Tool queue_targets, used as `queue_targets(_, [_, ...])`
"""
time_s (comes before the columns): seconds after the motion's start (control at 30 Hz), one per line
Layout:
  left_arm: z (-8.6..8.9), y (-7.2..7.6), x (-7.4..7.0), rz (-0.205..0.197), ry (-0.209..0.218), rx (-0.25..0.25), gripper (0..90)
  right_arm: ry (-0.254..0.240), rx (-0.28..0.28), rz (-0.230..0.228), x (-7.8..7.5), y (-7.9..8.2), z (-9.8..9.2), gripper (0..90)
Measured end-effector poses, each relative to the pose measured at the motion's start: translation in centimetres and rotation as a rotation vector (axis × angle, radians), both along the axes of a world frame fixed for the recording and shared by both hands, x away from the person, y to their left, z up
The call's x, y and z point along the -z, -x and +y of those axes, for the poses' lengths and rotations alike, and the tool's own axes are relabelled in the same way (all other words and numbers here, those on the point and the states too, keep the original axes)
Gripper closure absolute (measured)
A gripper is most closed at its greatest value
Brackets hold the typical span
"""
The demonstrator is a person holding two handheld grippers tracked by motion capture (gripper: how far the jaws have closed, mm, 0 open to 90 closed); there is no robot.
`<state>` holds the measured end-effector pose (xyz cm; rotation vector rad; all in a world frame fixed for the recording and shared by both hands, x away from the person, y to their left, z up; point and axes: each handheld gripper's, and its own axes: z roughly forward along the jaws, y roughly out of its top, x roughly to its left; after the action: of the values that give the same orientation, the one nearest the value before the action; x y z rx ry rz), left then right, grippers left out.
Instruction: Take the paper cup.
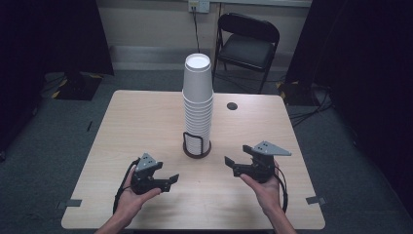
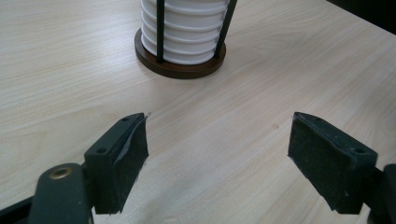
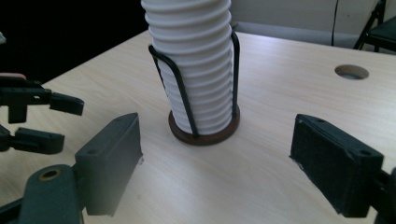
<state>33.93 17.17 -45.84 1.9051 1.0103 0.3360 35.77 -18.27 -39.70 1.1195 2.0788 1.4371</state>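
In the high view the stack of white cups (image 1: 197,105) stands in its holder (image 1: 197,146) near the middle of the table (image 1: 146,117), between the left gripper (image 1: 171,181) and the right gripper (image 1: 230,163) (both near the front edge). In the left gripper view its jaws are spread over bare wood, nothing between them. In the right gripper view the jaws are also spread, empty, with the stack ahead.

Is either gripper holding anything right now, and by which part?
Nothing is held. Left gripper and right gripper both stand open, short of the cup stack.
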Motion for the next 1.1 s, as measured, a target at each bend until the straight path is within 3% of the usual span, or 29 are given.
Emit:
queue_targets(0.77, [0.1,0.0,-0.1,-0.005,0.004,-0.006,20.1,-0.074,-0.072,-0.107,-5.3,-2.0,2.1,14.6])
queue_targets(1.1, [0.0,0.1,-0.1,-0.021,-0.007,0.018,21.9,-0.085,-0.104,-0.149,-7.5,-2.9,3.3,14.9])
